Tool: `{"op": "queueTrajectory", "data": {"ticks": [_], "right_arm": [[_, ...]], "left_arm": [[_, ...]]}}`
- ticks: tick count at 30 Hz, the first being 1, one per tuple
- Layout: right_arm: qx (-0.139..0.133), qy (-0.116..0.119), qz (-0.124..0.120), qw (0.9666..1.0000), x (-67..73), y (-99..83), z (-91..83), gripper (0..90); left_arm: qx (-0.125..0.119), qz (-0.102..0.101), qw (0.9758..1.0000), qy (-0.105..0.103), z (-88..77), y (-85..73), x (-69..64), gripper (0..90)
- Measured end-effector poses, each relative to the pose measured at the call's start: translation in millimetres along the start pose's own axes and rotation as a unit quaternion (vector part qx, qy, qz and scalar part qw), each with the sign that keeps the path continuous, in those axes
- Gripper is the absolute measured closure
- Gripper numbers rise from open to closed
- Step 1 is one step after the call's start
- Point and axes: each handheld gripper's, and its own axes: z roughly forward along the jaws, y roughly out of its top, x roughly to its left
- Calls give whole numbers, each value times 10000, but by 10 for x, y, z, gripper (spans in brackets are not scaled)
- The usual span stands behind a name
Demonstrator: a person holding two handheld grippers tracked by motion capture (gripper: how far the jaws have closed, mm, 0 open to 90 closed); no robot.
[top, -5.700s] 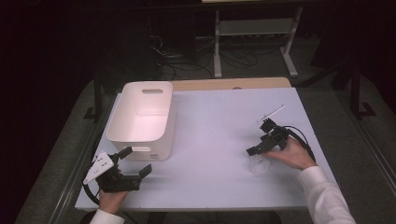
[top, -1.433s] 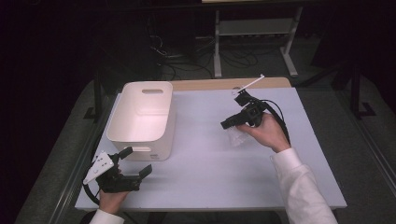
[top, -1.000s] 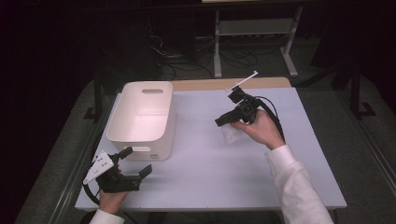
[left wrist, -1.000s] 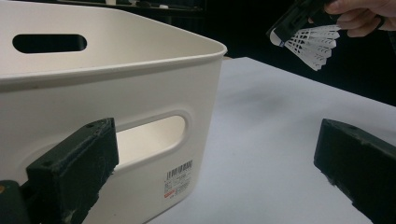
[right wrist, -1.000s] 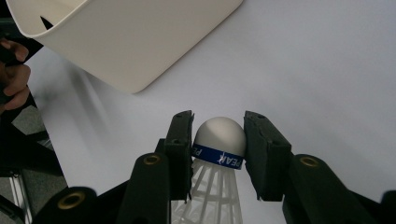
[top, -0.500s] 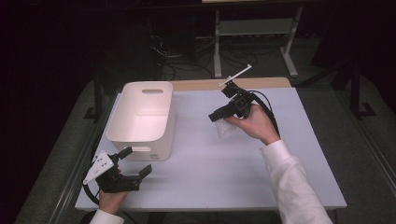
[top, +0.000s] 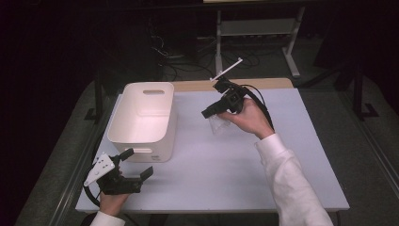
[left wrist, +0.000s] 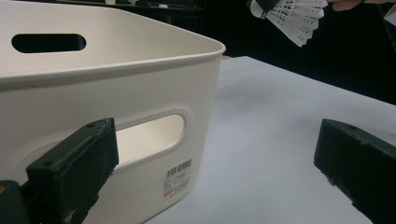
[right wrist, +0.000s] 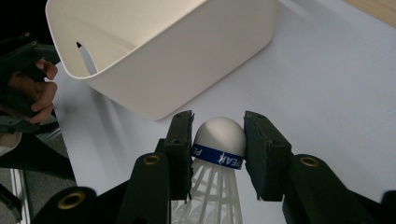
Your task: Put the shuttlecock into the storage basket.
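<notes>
The right gripper point(right wrist: 218, 156) pinches a white plastic shuttlecock point(right wrist: 219, 140) above the table – the left gripper point(top: 135, 165) sits open beside the white plastic bin point(top: 141, 117).

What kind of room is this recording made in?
Probably a lab or workshop set up for recording. A plain white table stands in a dark room, cables trail across the floor behind it, and a metal stand stands at the back.
</notes>
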Motion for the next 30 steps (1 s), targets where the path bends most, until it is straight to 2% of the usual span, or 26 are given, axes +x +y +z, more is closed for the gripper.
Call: {"op": "queueTrajectory", "data": {"ticks": [6, 8, 14, 15, 30], "right_arm": [[-24, 70, -4, 10000, -11, 81, 37, 623], [-35, 72, -78, 9999, -23, 120, 59, 623], [-19, 157, -80, 9998, -6, 203, 98, 623], [0, 114, -164, 9998, -12, 218, 107, 623], [-32, 250, -414, 9988, 142, 480, 204, 623]], "left_arm": [[-2, -20, 10000, 6, 2, -2, 3, 0], [63, -10, 10000, 14, -3, 1, 0, 0], [23, -23, 10000, -8, 5, -3, -5, 0], [-1, -47, 10000, -14, 9, -4, -10, 0], [33, -19, 10000, -18, 3, -2, 1, 0]]}}
